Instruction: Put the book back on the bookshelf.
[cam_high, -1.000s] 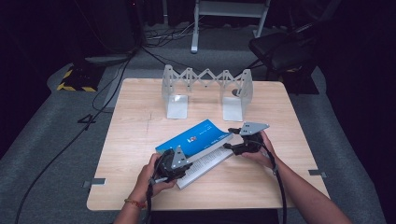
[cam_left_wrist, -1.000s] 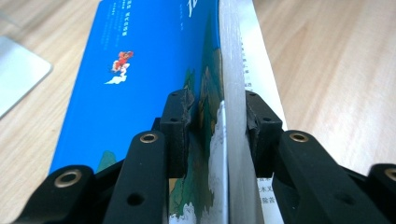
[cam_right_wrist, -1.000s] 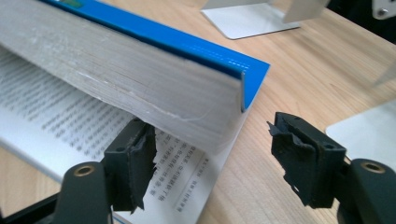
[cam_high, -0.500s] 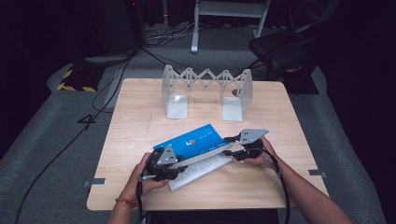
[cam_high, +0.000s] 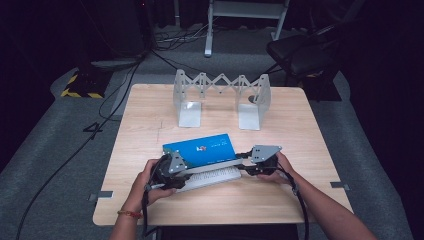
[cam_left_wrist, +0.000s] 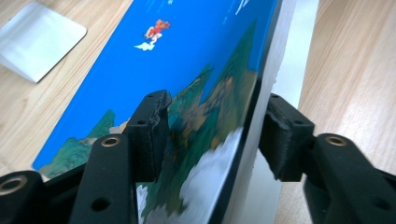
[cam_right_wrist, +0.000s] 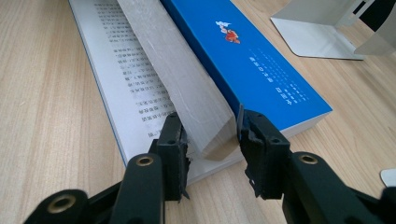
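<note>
The book is floppy: right gripper has just clamped its thick page block; left gripper, opening, straddles the cover edge.

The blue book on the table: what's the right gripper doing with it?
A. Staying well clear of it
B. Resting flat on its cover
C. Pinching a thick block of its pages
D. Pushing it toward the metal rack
C: in the right gripper view, the right gripper has its fingers pressed on either side of a raised block of pages of the open blue book.
</note>
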